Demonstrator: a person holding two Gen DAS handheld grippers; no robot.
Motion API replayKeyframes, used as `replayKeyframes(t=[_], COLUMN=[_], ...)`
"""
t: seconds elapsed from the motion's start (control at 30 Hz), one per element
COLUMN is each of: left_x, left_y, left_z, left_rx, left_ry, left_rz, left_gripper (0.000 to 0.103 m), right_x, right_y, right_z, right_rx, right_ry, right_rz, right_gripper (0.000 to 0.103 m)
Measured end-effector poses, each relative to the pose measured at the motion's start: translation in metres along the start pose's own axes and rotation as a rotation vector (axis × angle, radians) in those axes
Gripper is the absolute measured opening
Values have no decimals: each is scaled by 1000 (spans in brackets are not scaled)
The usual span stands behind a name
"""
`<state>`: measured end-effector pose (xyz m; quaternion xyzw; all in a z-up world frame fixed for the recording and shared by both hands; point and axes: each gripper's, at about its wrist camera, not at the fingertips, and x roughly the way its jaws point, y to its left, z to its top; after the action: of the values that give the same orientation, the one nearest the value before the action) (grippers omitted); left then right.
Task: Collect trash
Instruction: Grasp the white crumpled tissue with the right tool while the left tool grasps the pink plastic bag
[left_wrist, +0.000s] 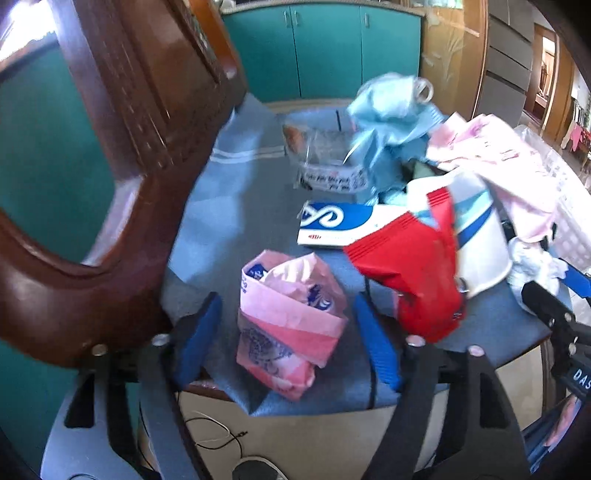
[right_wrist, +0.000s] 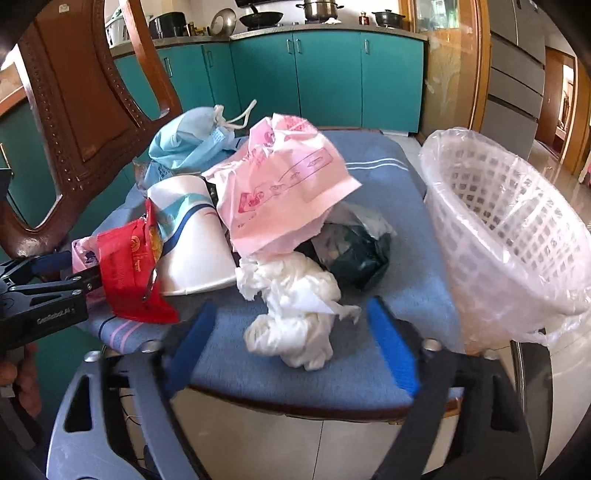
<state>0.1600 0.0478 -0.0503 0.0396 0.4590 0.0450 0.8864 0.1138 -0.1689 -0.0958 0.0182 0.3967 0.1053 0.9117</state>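
Trash lies on a chair's blue cushion (right_wrist: 373, 158). In the left wrist view a crumpled pink packet (left_wrist: 291, 317) sits between the blue pads of my left gripper (left_wrist: 288, 339), which is open with gaps on both sides. A wad of white tissue (right_wrist: 295, 317) lies between the pads of my right gripper (right_wrist: 293, 349), also open and not touching it. Behind are a red wrapper (right_wrist: 133, 273), a tipped white paper cup (right_wrist: 195, 236), a pink plastic bag (right_wrist: 288, 184), a dark green bag (right_wrist: 354, 254) and a blue face mask (right_wrist: 192, 136).
A white mesh basket (right_wrist: 509, 236) lined with a clear bag stands at the cushion's right. A flat blue-and-white carton (left_wrist: 336, 221) and a clear plastic tub (left_wrist: 325, 155) lie further back. The wooden chair back (left_wrist: 122, 147) rises on the left. Teal cabinets (right_wrist: 325, 77) stand behind.
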Motion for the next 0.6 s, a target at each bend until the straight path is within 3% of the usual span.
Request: replayKeyframes(t=[0.07,0.17,0.23,0.4,0.6], left_x=[11,10,5,-31,-81], left_y=[5,9,11,15,18], left_z=[0,0,0,-12,-11], left_rx=[-24,-40,-47,-63,-105], left_ry=[31,10,-8,-67,-256], left_rz=[-24,-51,-76,-127,-198], left_gripper=[58,52,51,50,50], right_x=[7,5,-2,-19,-48], right_y=[-1,-1,0,0,6], right_z=[1,1,1,-5,-4], right_rx=[7,16,2,4,-1], right_ry=[27,24,10,13,-38], right_rz=[16,42,53,116,207], right_gripper=[57,42,37,34,34])
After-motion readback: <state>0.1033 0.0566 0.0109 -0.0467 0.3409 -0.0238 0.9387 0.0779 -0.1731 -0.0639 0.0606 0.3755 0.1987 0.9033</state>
